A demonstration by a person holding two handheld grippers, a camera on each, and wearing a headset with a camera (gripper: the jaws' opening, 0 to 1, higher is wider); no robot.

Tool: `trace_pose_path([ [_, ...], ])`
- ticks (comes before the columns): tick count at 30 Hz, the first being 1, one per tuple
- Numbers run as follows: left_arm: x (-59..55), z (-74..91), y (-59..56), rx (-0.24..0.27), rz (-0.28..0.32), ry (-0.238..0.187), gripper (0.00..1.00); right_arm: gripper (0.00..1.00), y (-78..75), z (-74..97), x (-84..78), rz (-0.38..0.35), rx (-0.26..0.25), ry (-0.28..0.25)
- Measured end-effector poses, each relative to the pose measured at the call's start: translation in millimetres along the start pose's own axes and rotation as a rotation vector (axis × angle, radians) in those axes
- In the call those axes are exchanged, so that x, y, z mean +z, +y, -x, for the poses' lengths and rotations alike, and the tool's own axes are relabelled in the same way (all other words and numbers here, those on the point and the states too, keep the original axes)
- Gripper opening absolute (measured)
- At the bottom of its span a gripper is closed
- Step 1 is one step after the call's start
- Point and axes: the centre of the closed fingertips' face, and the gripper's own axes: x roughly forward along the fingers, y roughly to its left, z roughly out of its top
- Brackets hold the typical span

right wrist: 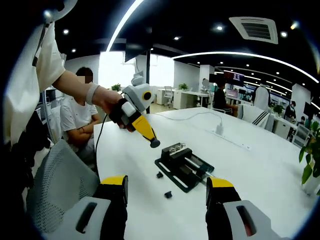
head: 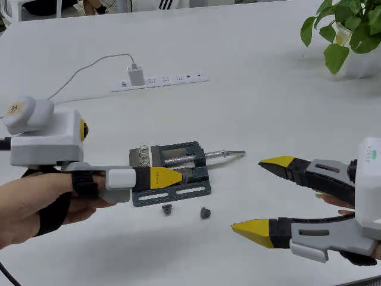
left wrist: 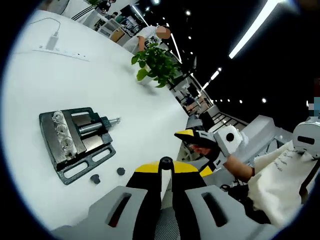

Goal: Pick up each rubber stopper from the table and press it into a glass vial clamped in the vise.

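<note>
On the white table (head: 250, 71): a dark vise (head: 178, 173) clamps a row of glass vials (head: 141, 156) at one end.
Loose pieces: one stopper (head: 166, 209) and a second stopper (head: 205, 213) lie on the table just in front of the vise, apart from each other.
Left gripper (right wrist: 150, 137): jaws pinched on a black rubber stopper (left wrist: 165, 162), raised near the vise.
Right gripper (head: 250, 195): jaws spread wide, nothing between them, off to the vise's side.
Far side: a power strip (head: 159, 80) with a white charger (head: 136, 76) plugged in; a potted plant (head: 345, 30) at the corner.
Room: open office with long ceiling light strips (right wrist: 240, 55), more desks behind, and a mesh chair (right wrist: 55, 180) beside the table.
</note>
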Motion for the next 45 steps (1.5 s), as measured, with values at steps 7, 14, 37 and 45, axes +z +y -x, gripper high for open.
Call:
trace_pose_path([
  [7, -7.1, 4.4, -14.9, -0.102, 0.122, -0.024, 0.03, 0.55, 11.1, -14.3, 28.0, 0.0, 0.069, -0.072],
  [14, -8.6, 11.1, -23.7, -0.185, 0.222, -0.06, 0.03, 0.46, 25.9, -26.6, 47.8, 0.041, 0.129, -0.134],
  [37, -6.5, 24.8, -41.5, -0.342, 0.396, -0.117, 0.03, 0.16, 52.8, -41.5, 67.1, 0.119, 0.257, -0.176],
  [45, -9.8, 24.8, -41.3, -0.354, 0.418, -0.112, 0.03, 0.1, 55.6, -41.8, 68.3, 0.112, 0.276, -0.179],
])
